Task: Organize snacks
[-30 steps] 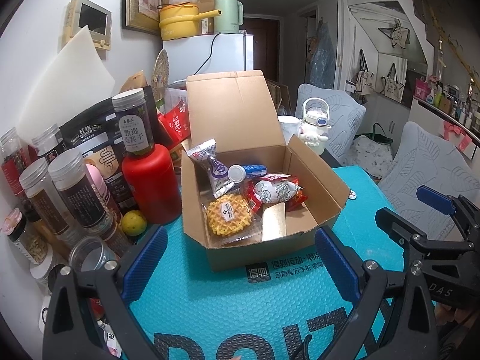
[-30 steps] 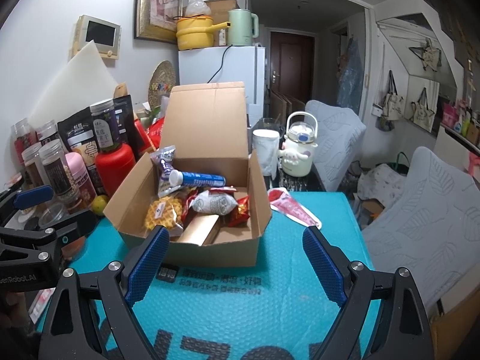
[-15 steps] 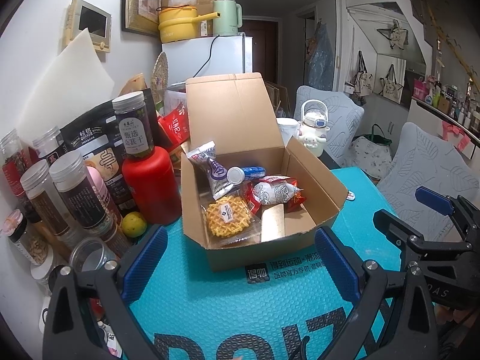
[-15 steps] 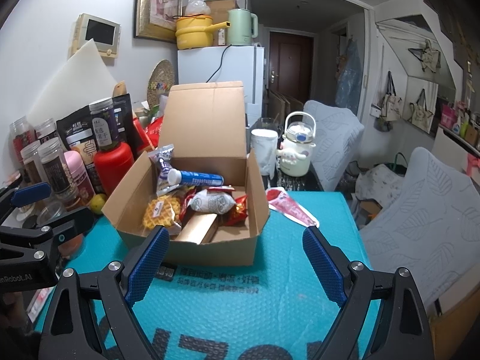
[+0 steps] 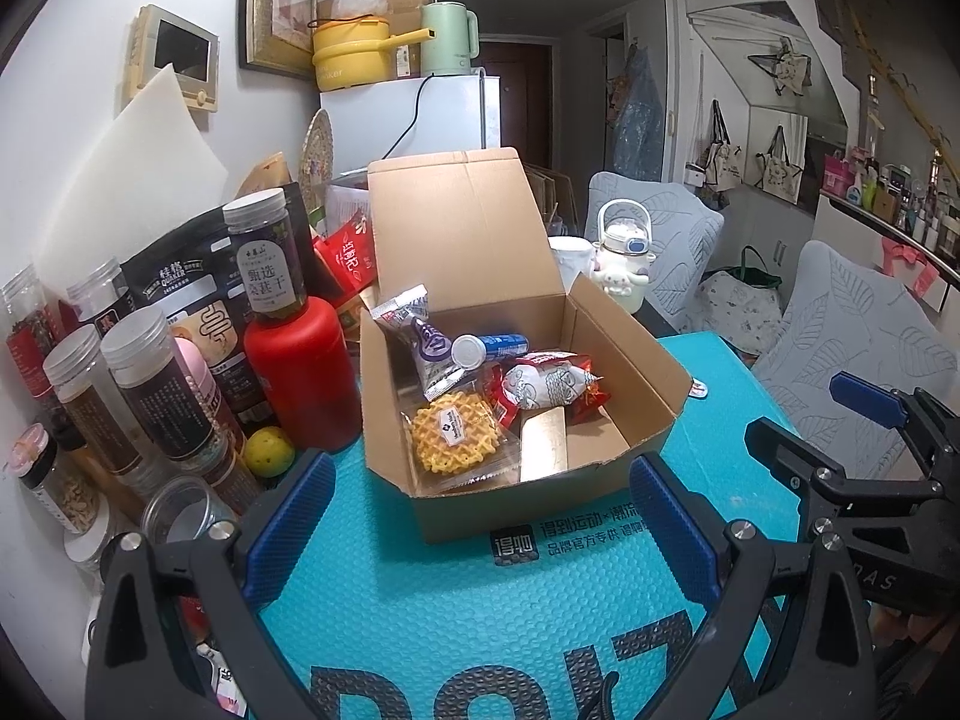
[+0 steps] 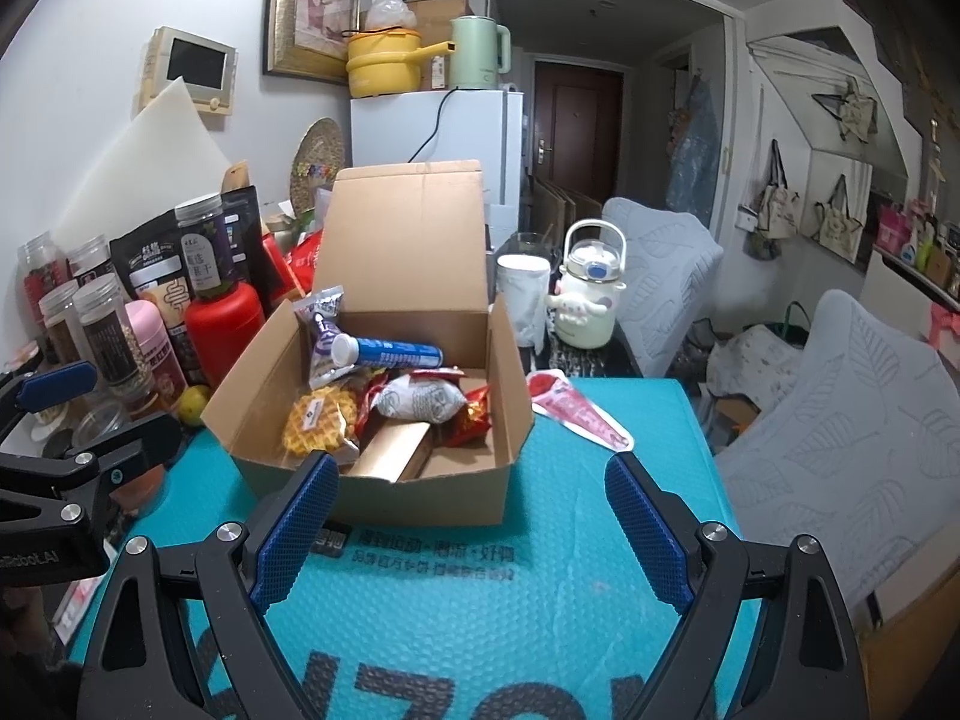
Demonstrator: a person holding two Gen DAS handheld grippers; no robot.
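An open cardboard box (image 5: pixel 540 498) (image 6: pixel 420 498) with its lid up stands on the teal bubble mailer (image 5: pixel 480 612) (image 6: pixel 480 600). It holds a waffle pack (image 5: pixel 459 441) (image 6: pixel 318 423), a blue tube (image 5: pixel 489 348) (image 6: pixel 384 351), a purple sachet (image 5: pixel 420 336), a red-and-white snack bag (image 5: pixel 546 387) (image 6: pixel 420 402) and a gold bar (image 5: pixel 543 438) (image 6: pixel 390 450). A red-and-white packet (image 6: pixel 576 411) lies on the mailer right of the box. My left gripper (image 5: pixel 480 531) and right gripper (image 6: pixel 468 534) are open and empty in front of the box.
Jars (image 5: pixel 156 396), a red bottle (image 5: pixel 300 378), black snack bags (image 5: pixel 174 282) and a yellow ball (image 5: pixel 270 450) crowd the left by the wall. A white cup (image 6: pixel 522 300) and a white kettle-shaped bottle (image 6: pixel 591 300) stand behind the box. Grey chairs (image 6: pixel 840 438) are at right.
Both views have shifted slightly; the box sits a touch closer in the right wrist view. Both grippers stay open and empty.
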